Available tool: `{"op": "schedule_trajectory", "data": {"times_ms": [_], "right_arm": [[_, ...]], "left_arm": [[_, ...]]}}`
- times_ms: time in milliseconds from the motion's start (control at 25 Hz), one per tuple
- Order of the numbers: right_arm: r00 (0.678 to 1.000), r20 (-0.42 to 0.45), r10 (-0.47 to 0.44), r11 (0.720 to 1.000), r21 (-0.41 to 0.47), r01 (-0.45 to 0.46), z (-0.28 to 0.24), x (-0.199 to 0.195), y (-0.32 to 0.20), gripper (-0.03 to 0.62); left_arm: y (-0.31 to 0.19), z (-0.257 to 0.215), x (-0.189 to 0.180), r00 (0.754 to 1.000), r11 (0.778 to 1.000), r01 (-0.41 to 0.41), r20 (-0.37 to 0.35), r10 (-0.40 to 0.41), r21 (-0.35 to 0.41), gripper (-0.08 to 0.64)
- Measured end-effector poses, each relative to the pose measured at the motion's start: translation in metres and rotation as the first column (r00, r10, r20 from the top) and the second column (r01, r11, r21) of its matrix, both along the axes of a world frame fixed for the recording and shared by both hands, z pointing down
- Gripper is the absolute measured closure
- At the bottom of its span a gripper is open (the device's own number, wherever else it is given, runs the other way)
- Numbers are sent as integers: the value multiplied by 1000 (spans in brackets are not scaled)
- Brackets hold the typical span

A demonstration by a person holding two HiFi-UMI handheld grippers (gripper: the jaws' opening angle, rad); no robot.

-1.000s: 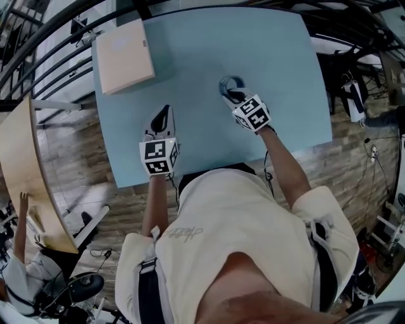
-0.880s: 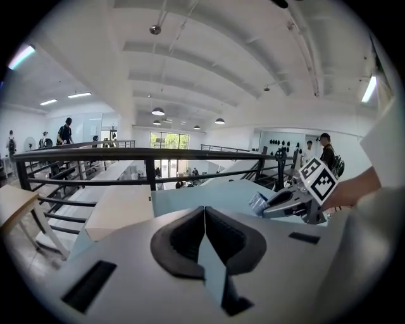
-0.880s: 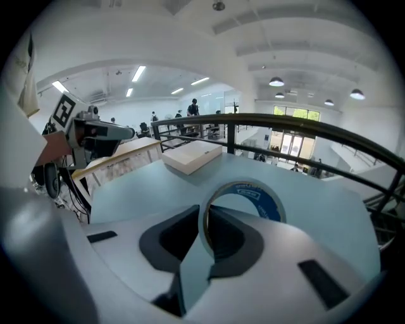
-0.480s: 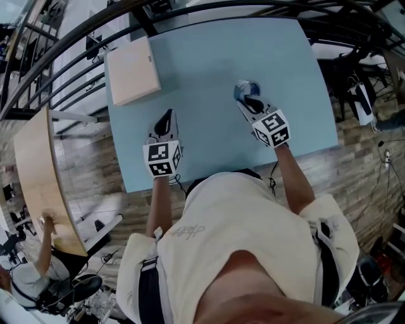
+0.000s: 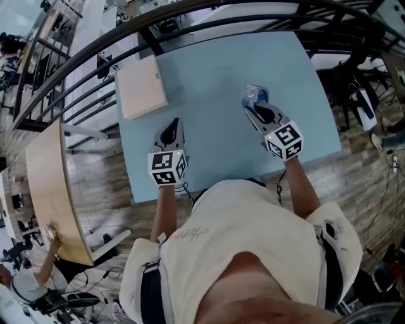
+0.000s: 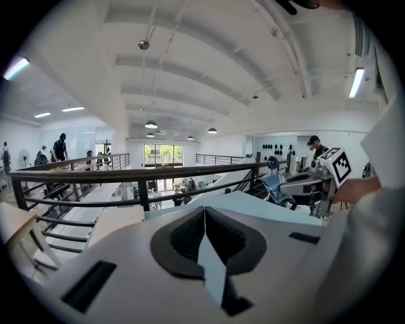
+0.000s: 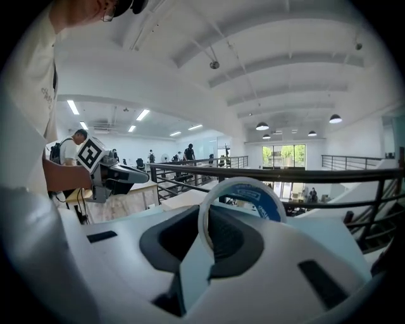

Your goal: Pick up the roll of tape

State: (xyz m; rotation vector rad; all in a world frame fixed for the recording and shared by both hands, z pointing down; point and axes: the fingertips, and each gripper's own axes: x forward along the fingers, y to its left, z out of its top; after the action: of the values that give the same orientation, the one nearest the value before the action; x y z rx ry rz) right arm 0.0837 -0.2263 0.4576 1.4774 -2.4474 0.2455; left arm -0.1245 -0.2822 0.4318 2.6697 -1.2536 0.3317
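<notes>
Far to the left of my left gripper (image 5: 172,128), well apart from it, stood a curved wooden table (image 5: 47,183). Ahead of these jaws & a bit to the left, a flat beige board (image 5: 142,87) lay on the light blue table (image 5: 209,57), near its left corner. Behind the table's far edge, i.e. straight ahead of both my jaw pairs, ran a dark railing (image 5: 190,18).

My left jaws were closed, pad against pad, w/ nothing between them. They were over the near part of the blue table & pointed toward the railing.

To the right of them, w/ a wide strip of bare table in between, was my right gripper (image 5: 259,109). Its jaws were closed on the roll of tape (image 5: 252,93), so not fully together. The roll stood upright between the pads, its white rim in the gap & its blue inner side facing a bit to the left. More than half of the ring stuck out ahead of & above the jaw tips. In the left gripper view the roll was above the table top, not touching it. Which faces of the roll the pads pressed on, I could not tell exactly.
</notes>
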Motion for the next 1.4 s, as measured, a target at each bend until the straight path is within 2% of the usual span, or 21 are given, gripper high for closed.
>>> {"op": "schedule_trajectory", "data": {"times_ms": [280, 880, 1200, 1400], "right_arm": [[1000, 1, -12, 995, 95, 12, -41, -6, 6, 540], [998, 7, -59, 965, 255, 55, -103, -17, 1, 540], [998, 11, -61, 959, 279, 56, -116, -22, 5, 540], [999, 24, -37, 961, 275, 29, -109, -20, 6, 540]], "left_arm": [[6, -29, 3, 998, 997, -29, 53, 26, 73, 538], [2, -70, 7, 1000, 988, -26, 3, 25, 149, 538], [-4, -87, -2, 999, 984, 11, -34, -5, 179, 538], [-2, -80, -1, 999, 986, 6, -36, 0, 164, 538]]}}
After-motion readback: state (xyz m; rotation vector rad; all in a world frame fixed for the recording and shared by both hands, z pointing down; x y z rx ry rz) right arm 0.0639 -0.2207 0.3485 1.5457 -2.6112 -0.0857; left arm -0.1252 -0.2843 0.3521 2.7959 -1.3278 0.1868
